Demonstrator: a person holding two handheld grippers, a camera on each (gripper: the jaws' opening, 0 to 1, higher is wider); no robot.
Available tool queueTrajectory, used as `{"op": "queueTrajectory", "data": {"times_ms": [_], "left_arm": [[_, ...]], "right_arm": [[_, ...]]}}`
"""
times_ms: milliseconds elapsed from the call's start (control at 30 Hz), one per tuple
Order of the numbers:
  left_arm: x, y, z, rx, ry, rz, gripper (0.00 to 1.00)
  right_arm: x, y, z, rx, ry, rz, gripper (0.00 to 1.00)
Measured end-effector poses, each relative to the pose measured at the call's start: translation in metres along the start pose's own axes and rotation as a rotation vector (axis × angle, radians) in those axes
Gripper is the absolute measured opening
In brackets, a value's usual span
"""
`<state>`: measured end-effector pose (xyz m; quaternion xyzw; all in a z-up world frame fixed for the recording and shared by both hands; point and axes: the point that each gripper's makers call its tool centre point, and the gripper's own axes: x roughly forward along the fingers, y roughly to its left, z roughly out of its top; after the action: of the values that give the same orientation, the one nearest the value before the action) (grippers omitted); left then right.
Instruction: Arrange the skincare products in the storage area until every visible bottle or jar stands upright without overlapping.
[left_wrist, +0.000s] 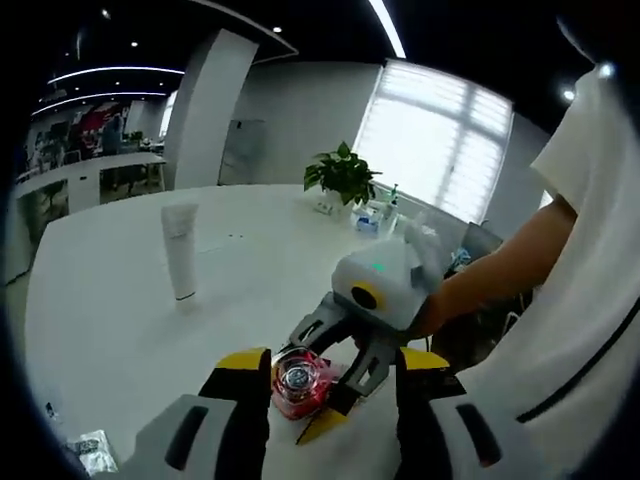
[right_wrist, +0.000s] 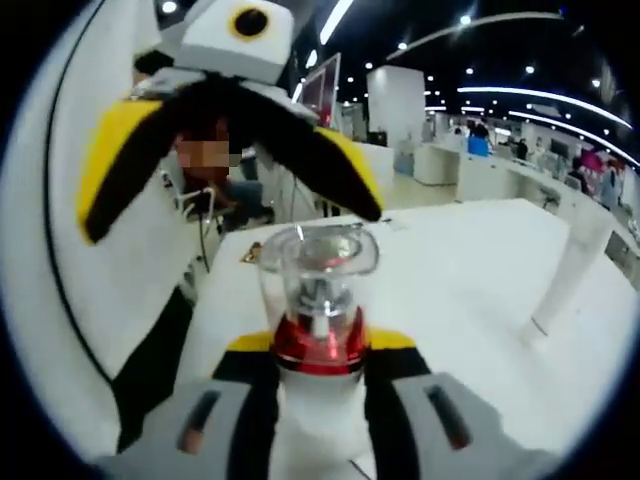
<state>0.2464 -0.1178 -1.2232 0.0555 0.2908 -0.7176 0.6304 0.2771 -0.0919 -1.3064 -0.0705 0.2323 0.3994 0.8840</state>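
In the left gripper view the left gripper (left_wrist: 330, 385) reaches over the white desk (left_wrist: 120, 320), its yellow-tipped fingers (left_wrist: 243, 370) spread apart and released, one to either side of the red bottle (left_wrist: 298, 385). The bottle, red with a clear cap, is grasped by the right gripper (left_wrist: 310, 395), which comes in from the right with its dark fingers (left_wrist: 375, 365) clenched on the bottle's sides. In the right gripper view the same bottle (right_wrist: 320, 300) stands up between that gripper's own fingers (right_wrist: 390, 345), clear cap on top of a red collar, with the left gripper (right_wrist: 235, 150) open just beyond it. Behind the bottle in the left gripper view, a white tube (left_wrist: 180, 250) stands upright on the desk, well apart. Farther beyond the bottle, a potted plant (left_wrist: 343, 175) sits near the desk's far edge, with a few small items just beside it.
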Motion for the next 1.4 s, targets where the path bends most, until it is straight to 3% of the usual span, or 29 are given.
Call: {"op": "queueTrajectory", "data": {"times_ms": [333, 500, 700, 1067, 1400], "left_arm": [[0.003, 0.003, -0.004, 0.015, 0.028, 0.017, 0.5], [0.005, 0.004, -0.008, 0.024, 0.049, 0.026, 0.5], [0.007, 0.006, -0.006, 0.049, 0.045, 0.045, 0.44], [0.012, -0.006, -0.004, 0.041, 0.044, 0.012, 0.46], [0.001, -0.003, 0.0, 0.051, 0.025, 0.042, 0.46]], "right_arm": [[-0.001, -0.002, -0.001, 0.019, 0.006, -0.012, 0.31], [-0.002, -0.001, -0.003, 0.016, 0.04, -0.015, 0.31], [-0.003, -0.002, -0.006, 0.043, 0.053, -0.028, 0.31], [-0.009, 0.0, -0.014, 0.058, 0.091, -0.048, 0.33], [-0.01, 0.0, -0.016, 0.076, 0.104, -0.063, 0.32]]}}
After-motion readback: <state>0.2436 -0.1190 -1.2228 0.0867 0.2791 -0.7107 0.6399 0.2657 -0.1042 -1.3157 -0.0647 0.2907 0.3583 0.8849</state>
